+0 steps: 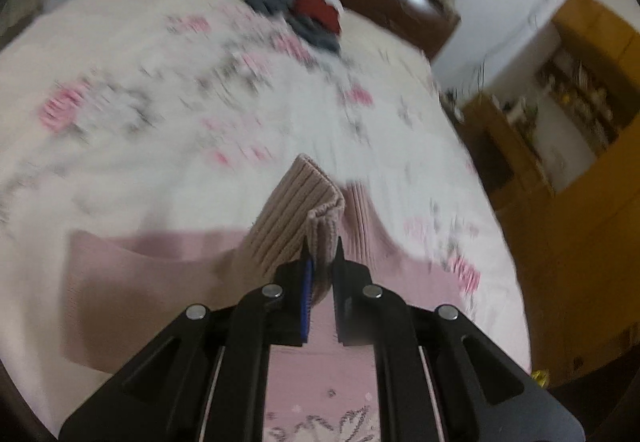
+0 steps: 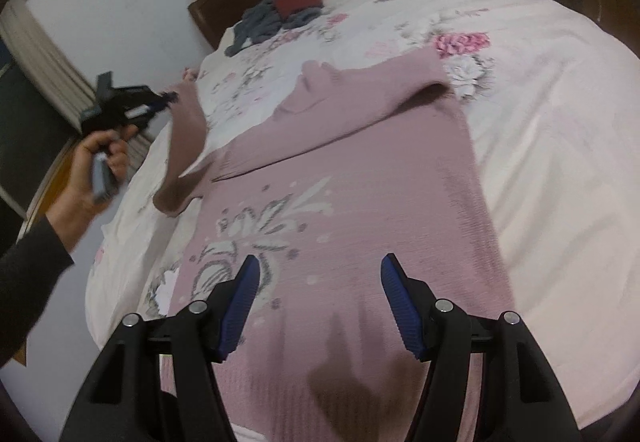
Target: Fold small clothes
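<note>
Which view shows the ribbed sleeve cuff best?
The left wrist view: the cuff sits pinched in the left gripper, ribs visible. In the right wrist view it is small and blurred at that gripper's tip.

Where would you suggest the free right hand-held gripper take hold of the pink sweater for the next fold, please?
Probably the hem of the pink sweater, from the near side. The right hand-held gripper hangs open over that flat end, while the left hand-held gripper already pinches the sleeve cuff.
</note>
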Available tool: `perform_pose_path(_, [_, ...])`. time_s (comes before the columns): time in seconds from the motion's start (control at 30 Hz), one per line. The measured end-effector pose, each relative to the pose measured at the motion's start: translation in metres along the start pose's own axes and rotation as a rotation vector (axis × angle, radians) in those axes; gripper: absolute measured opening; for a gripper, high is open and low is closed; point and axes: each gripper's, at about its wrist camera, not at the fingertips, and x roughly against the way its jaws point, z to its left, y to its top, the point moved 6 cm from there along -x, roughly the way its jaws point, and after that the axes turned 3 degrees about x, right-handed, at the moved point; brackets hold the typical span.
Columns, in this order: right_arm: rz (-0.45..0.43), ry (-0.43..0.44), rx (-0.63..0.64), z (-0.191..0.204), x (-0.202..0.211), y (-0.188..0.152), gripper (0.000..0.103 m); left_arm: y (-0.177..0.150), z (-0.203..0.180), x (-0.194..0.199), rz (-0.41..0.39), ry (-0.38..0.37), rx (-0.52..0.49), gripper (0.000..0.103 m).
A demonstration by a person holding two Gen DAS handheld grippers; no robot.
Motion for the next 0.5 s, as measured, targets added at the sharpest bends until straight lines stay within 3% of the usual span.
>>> perform_pose_path(0.23, [0.029,0.02,-0.057,-0.02,-0.017,0.024,0.065,-0.088,-0.011,-0.1,0.219,0.023,-0.066,0.011])
perform_pose_path(0.33, [0.074,0.088,-0.11,-0.022,-0.035,0.049,0.078,-0.1,-0.002,-0.097,0.237,-0.032,-0.031,0.025])
perform_pose_path(0.37, [0.087,0.117,-0.138,-0.022,-0.042,0.058,0.084,-0.1,0.002,-0.086,0.215,-0.053,-0.011,0.039])
perform_pose_path(0.43, [0.124,0.212,-0.203,-0.02,-0.066,0.085,0.085,-0.102,0.014,-0.06,0.16,-0.062,0.041,0.064])
perform_pose_path(0.5, [0.163,0.298,-0.251,-0.013,-0.093,0.109,0.085,-0.111,0.021,-0.038,0.144,-0.085,0.092,0.069])
